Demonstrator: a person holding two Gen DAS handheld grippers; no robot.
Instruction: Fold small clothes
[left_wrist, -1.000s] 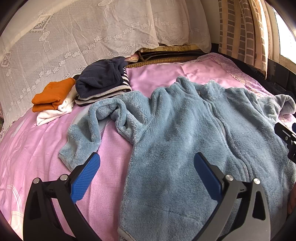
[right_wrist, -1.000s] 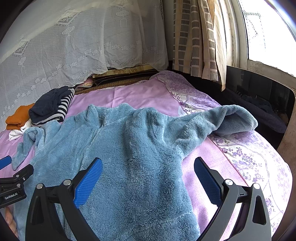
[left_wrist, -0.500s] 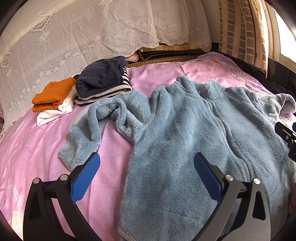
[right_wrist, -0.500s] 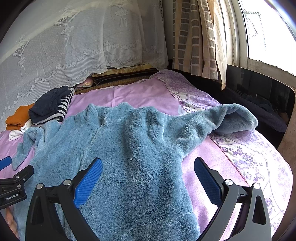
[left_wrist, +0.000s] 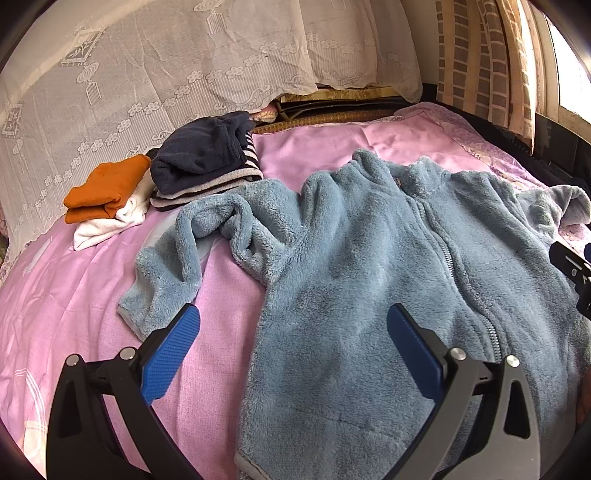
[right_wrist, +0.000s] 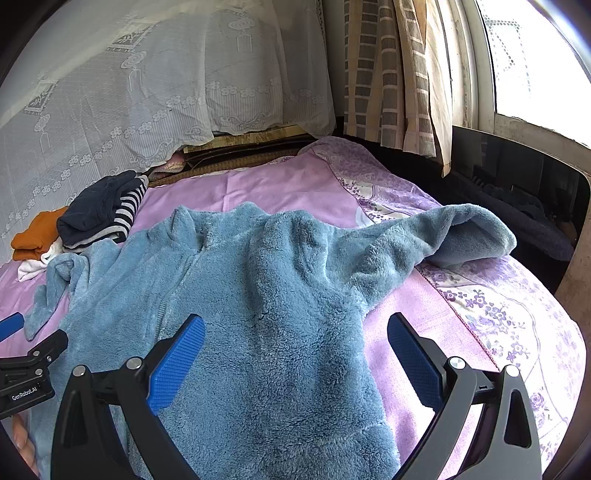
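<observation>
A fluffy blue fleece jacket (left_wrist: 369, 266) (right_wrist: 266, 295) lies front-up on the pink bedspread (left_wrist: 74, 295), zip down its middle. Its left sleeve (left_wrist: 166, 273) is bent and crumpled toward the bed's left side. The right sleeve (right_wrist: 443, 236) stretches out to the right with its cuff folded. My left gripper (left_wrist: 291, 339) hovers open above the jacket's lower left edge. Over the jacket's lower right part my right gripper (right_wrist: 295, 347) also stands open. Nothing sits between either pair of blue pads.
Folded clothes sit at the back left: an orange piece (left_wrist: 107, 188) on a white one (left_wrist: 107, 225), and a navy piece on a striped one (left_wrist: 207, 158). A lace curtain (left_wrist: 147, 74) hangs behind. The floral bed edge (right_wrist: 517, 314) drops off at right near a dark ledge (right_wrist: 517, 177).
</observation>
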